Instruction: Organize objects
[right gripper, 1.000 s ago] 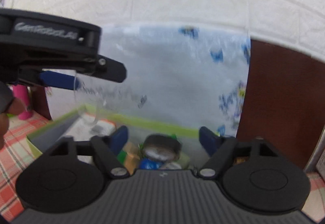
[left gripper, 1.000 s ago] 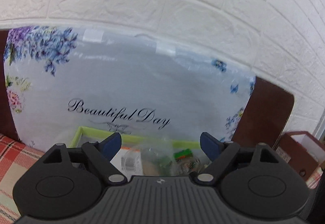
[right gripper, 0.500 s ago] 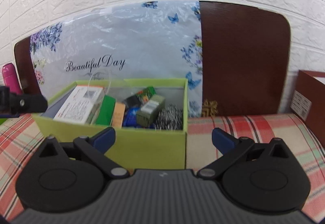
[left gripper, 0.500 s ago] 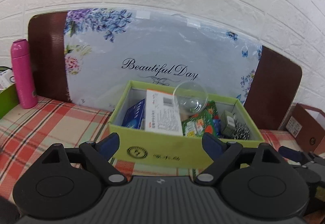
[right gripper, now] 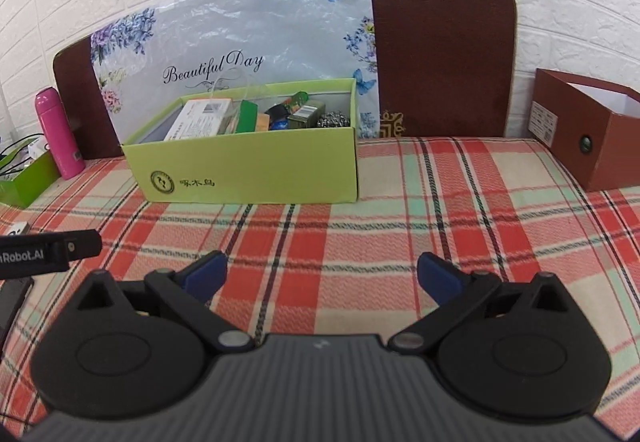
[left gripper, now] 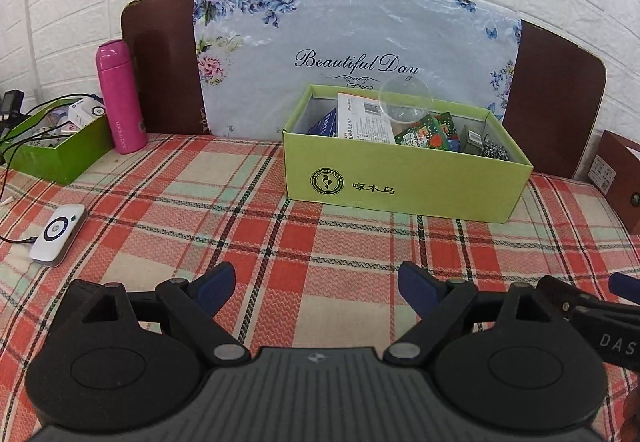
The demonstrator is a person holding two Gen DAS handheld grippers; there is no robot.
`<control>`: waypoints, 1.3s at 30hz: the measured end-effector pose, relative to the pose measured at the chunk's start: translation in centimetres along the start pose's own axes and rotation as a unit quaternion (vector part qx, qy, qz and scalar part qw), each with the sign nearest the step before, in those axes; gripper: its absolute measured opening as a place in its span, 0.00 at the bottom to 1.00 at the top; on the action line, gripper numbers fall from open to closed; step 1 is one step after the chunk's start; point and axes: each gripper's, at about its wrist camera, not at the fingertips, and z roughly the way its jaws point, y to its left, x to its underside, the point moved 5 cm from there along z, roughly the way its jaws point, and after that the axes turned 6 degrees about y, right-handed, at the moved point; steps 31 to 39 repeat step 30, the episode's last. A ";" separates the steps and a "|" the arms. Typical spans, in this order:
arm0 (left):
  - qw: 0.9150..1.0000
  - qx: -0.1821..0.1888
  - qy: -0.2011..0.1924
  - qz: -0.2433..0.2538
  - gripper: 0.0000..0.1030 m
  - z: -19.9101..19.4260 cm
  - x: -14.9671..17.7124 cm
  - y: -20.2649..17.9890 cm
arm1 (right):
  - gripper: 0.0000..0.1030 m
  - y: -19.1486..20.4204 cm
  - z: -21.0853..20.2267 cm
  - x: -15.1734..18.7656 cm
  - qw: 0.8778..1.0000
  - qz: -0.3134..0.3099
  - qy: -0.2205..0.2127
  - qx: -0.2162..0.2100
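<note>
Hovering over the plaid cloth (left gripper: 320, 234) at the bottom of each frame, the left gripper (left gripper: 316, 288) and right gripper (right gripper: 322, 278) both have their blue-tipped fingers spread wide, nothing between them. Just above frame centre stands the light green box (left gripper: 404, 181), packed with a clear plastic bowl (left gripper: 405, 99) (tilted against the other contents), a white carton (left gripper: 362, 119) and a steel scourer (right gripper: 334, 119). A pink bottle (left gripper: 119, 97) stands at upper left; a brown box (right gripper: 592, 133) sits at right.
</note>
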 end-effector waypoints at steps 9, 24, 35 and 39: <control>1.000 -0.012 -0.009 0.017 0.89 -2.0 0.8 -0.4 | 1.00 0.0 -2.8 0.7 1.000 0.002 -0.026 0.009; 1.000 0.002 -0.015 0.025 0.89 -2.1 1.3 -0.7 | 1.00 -0.1 -2.7 1.5 1.000 0.005 -0.018 0.013; 0.999 0.006 -0.016 0.027 0.89 -2.3 1.3 -0.9 | 1.00 0.0 -2.6 1.6 1.000 0.004 -0.016 0.013; 0.999 0.006 -0.016 0.027 0.89 -2.3 1.3 -0.9 | 1.00 0.0 -2.6 1.6 1.000 0.004 -0.016 0.013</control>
